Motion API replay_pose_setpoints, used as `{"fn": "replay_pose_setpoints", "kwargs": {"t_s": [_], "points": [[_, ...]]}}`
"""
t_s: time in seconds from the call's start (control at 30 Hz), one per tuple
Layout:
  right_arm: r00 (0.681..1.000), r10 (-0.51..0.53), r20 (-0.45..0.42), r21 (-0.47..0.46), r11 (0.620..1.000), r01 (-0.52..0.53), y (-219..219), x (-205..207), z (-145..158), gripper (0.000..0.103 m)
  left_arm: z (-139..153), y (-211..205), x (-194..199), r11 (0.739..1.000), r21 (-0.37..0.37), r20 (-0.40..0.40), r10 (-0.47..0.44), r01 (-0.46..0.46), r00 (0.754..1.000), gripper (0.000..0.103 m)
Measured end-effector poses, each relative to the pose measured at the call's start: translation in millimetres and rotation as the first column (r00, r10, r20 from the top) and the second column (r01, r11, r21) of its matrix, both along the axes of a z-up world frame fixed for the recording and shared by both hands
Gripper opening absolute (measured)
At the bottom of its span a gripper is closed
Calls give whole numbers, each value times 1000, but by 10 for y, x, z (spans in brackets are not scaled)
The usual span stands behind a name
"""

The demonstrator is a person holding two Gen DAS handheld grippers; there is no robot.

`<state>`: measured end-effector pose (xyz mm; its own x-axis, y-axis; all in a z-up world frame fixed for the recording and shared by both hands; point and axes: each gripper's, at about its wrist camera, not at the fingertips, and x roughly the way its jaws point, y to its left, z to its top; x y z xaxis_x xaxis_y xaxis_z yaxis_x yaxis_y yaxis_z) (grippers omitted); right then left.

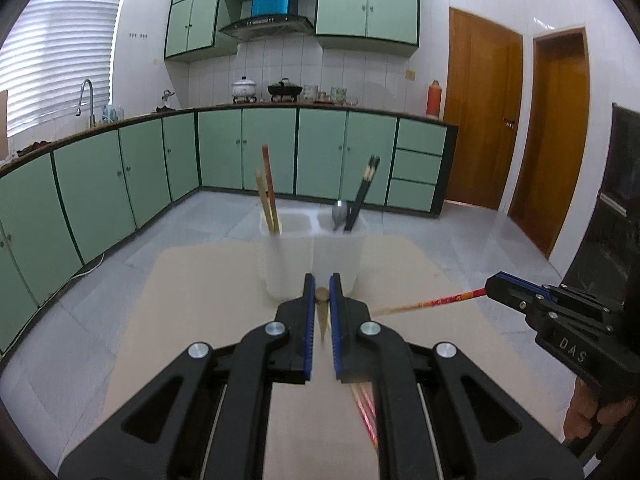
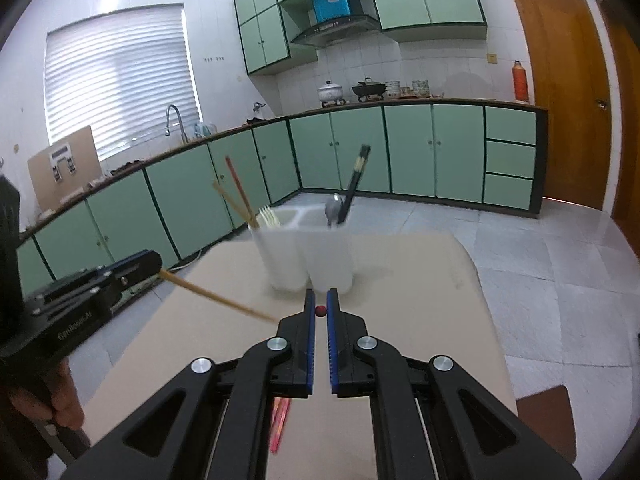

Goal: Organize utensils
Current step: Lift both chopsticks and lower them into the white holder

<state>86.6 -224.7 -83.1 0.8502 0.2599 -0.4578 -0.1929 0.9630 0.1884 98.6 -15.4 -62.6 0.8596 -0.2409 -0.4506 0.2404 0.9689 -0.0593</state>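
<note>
Chopsticks are pinched in both black, blue-padded grippers: the left gripper [image 1: 322, 294] is clamped on a slim bamboo chopstick [image 2: 216, 298], and the right gripper [image 2: 320, 308] is closed on a glossy red chopstick [image 1: 436, 302]. Just beyond them, a frosted plastic two-compartment holder [image 1: 296, 256] stands on the smooth beige table [image 1: 192, 320], with wooden and red sticks on its left and black chopsticks [image 1: 362, 196] with a metal spoon [image 1: 340, 214] on its right.

"DAS" on right tongs [image 1: 486, 286] body; left tongs [image 2: 160, 266] body "GenRobot.AI" (blurry).
</note>
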Motion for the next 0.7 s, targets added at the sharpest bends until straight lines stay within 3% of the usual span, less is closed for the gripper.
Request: {"fn": "replay_pose_setpoints", "kwargs": {"t_s": [0.23,0.4,0.7], "points": [[999,46,-12,40,998,-46,-45,379,456,5,307,3,158,1000,-29,27,-5,6,1000,6],[998,59,32,17,998,-60,36,486,679,5,539,-5,224,998,-67,67,-4,8,998,6],[990,49,134,20,998,-52,69,810,1097,5,940,-74,474,998,-66,162,15,-4,987,6]]}}
